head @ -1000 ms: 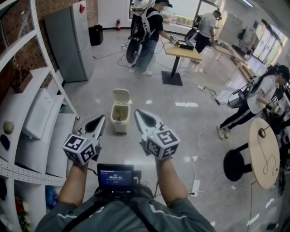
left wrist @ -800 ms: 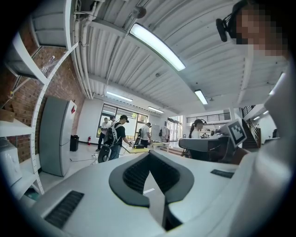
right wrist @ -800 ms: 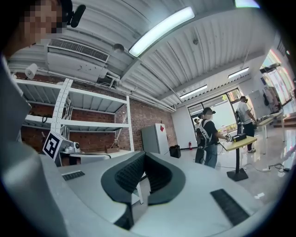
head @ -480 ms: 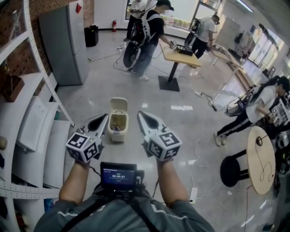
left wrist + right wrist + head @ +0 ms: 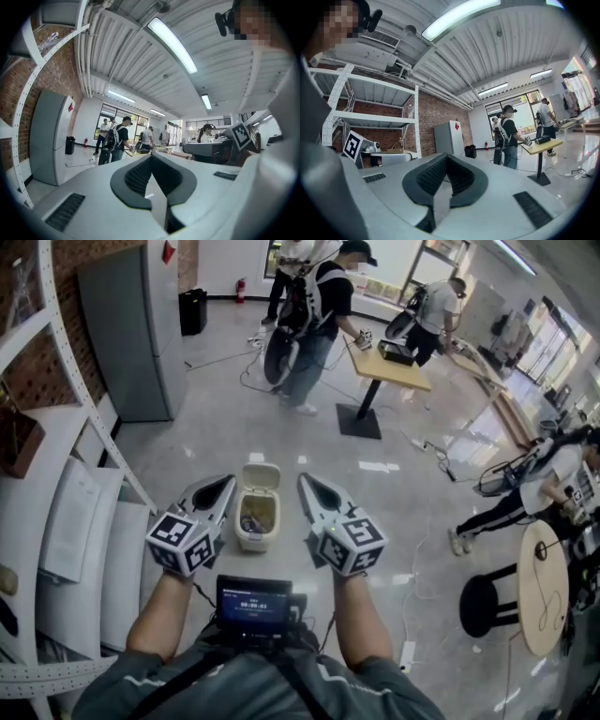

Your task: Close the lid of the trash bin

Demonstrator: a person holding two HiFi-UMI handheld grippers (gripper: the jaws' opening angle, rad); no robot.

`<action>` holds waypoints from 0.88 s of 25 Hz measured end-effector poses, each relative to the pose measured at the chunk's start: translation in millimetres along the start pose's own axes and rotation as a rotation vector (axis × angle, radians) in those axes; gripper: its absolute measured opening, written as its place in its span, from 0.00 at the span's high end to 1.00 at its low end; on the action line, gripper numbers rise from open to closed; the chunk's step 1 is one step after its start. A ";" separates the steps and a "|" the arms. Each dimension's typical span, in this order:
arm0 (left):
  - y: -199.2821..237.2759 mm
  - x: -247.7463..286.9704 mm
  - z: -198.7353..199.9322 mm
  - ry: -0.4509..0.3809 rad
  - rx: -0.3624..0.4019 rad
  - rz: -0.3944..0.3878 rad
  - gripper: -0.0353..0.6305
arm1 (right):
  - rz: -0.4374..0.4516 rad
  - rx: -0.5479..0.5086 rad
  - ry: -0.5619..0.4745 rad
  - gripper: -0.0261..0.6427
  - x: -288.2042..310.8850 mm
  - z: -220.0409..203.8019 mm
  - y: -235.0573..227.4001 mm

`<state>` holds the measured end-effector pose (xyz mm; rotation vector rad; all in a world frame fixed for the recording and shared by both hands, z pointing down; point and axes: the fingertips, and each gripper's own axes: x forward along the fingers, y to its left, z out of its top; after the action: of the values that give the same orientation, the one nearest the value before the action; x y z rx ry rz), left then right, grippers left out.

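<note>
A small cream trash bin (image 5: 257,524) stands on the grey floor just ahead of me, with its lid (image 5: 261,474) tipped up and back and some rubbish showing inside. My left gripper (image 5: 223,487) hovers just left of the bin and my right gripper (image 5: 309,484) just right of it, both held above it and touching nothing. Both are shut and empty. In the left gripper view the left gripper (image 5: 151,158) points level across the room, and in the right gripper view the right gripper (image 5: 446,157) does the same; neither view shows the bin.
White shelving (image 5: 56,521) runs along my left, with a grey cabinet (image 5: 122,324) beyond it. People stand by a motorbike (image 5: 281,338) and a wooden table (image 5: 398,362) at the back. A black stool (image 5: 483,601), a round table (image 5: 546,587) and floor cables (image 5: 412,549) lie to the right.
The bin has come closer and now sits between the two gripper tips; before, it stood further ahead. Both grippers stay shut, and the lid stays up.
</note>
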<state>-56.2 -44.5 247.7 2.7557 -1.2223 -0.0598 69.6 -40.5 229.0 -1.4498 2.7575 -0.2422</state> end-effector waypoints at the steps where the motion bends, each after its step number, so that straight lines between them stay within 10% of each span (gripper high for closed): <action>1: 9.1 3.4 0.4 0.004 -0.005 -0.006 0.95 | -0.005 0.003 0.004 0.94 9.9 -0.6 -2.2; 22: 115.3 110.6 -6.2 0.045 -0.051 0.020 0.95 | 0.012 0.012 0.053 0.94 137.8 2.3 -80.2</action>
<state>-66.2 -202.4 270.6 2.6856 -1.2201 -0.0267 56.9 -198.5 246.2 -1.4440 2.8004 -0.3002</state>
